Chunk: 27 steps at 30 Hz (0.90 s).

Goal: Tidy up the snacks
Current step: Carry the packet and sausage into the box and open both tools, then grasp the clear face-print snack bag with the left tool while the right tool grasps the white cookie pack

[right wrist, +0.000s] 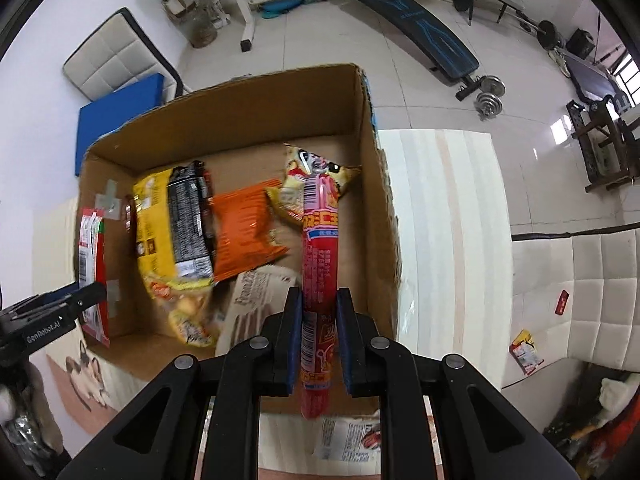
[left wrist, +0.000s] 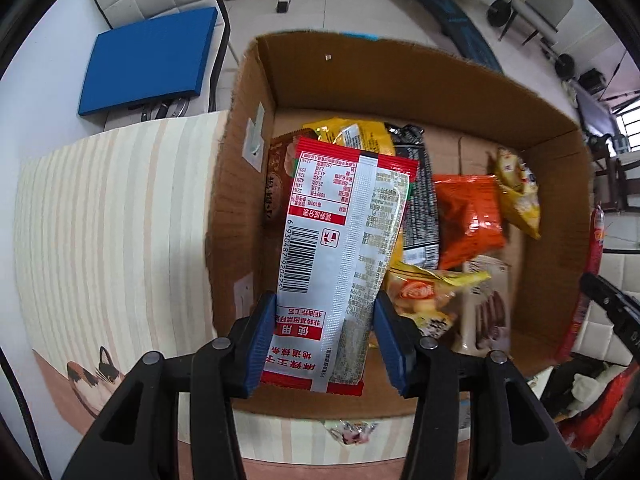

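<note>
While poised over brown cardboard box [left wrist: 400, 76] for dropping: left gripper [left wrist: 326, 344] pinching red-and-white foil packet [left wrist: 340, 240]; right gripper [right wrist: 318, 320] clamping long red sausage stick [right wrist: 319, 264].

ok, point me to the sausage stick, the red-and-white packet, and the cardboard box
sausage stick [right wrist: 318, 240], right wrist view, red mid-section above the pads.
red-and-white packet [left wrist: 320, 240], left wrist view, white back panel by the barcode.
cardboard box [right wrist: 224, 128], right wrist view, far inner wall.

Cardboard boxes [left wrist: 400, 76]: I count one.
Packets in my grippers: two, a red-and-white packet [left wrist: 336, 264] and a red sausage stick [right wrist: 318, 264].
Orange bags [right wrist: 244, 236] in the box: one.
Black packets [right wrist: 190, 220]: one.
White chairs [right wrist: 116, 60]: I see one.
</note>
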Motion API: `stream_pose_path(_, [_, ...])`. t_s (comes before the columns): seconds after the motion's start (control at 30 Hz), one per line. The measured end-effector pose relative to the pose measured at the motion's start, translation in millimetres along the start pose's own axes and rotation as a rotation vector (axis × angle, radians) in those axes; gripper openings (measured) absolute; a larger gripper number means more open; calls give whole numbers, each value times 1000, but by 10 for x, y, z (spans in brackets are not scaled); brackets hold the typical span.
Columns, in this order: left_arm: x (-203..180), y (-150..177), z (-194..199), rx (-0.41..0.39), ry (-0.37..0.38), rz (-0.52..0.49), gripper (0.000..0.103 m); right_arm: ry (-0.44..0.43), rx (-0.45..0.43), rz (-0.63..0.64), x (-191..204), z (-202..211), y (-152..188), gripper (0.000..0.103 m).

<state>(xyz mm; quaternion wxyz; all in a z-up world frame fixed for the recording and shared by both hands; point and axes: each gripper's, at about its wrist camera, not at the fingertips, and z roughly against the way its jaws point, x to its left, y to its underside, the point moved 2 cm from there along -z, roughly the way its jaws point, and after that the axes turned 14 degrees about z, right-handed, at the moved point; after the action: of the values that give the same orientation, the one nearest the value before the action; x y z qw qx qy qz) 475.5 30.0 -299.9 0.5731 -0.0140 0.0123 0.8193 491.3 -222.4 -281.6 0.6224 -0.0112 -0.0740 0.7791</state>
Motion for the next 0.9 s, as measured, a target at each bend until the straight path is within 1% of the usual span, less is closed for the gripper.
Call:
stream_pose_path(0.1, [-37, -33, -105, 31, -8, -6, 47, -17, 26, 3, -18, -115, -39, 20])
stream_pose_path(0.17, [-58, -38, -147, 48, 3, 5, 48, -19, 33, 3, -26, -151, -63, 45])
stream_pose_path(0.2, [-56, -52, -165, 49, 2, 11, 57, -22, 35, 5, -11, -149, -57, 73])
stream_pose_path(0.23, [-69, -55, -173, 52, 0, 10, 76, -25, 35, 10, -1, -162, -61, 84])
stream_pose_path(0.27, [-84, -55, -163, 46, 9, 9, 85, -35, 33, 11, 15, -160, -52, 84])
stream_pose_path(0.3, [-89, -53, -149, 37, 13, 10, 89, -39, 36, 12, 32, -154, -41, 84])
stream_pose_path(0.37, [-88, -40, -106, 27, 23, 19, 89, -36, 41, 22, 70, -147, -38, 84])
stream_pose_path(0.43, [-97, -21, -75, 29, 28, 19, 90, -35, 45, 23, 95, -143, -27, 89])
stream_pose_path(0.53, [-131, 8, 5, 19, 35, 12, 90, -37, 42, 18, 122, -113, -2, 90])
stream_pose_path(0.6, [-168, 33, 97, -3, 52, 1, 90, -41, 31, 21, 148, -79, 18, 93])
stream_pose_path(0.67, [-190, 60, 206, -42, 53, -1, 90, -55, 10, 22, 186, -20, 56, 93])
stream_pose_path(0.77, [-193, 116, 415, -125, 67, -6, 90, -77, -29, 32, 257, 114, 160, 93])
stream_pose_path(0.8, [-192, 169, 519, -166, 68, -6, 90, -88, -43, 37, 287, 168, 205, 94])
stream_pose_path(0.9, [-181, 332, 730, -230, 88, -17, 90, -115, -85, 44, 374, 348, 391, 94])
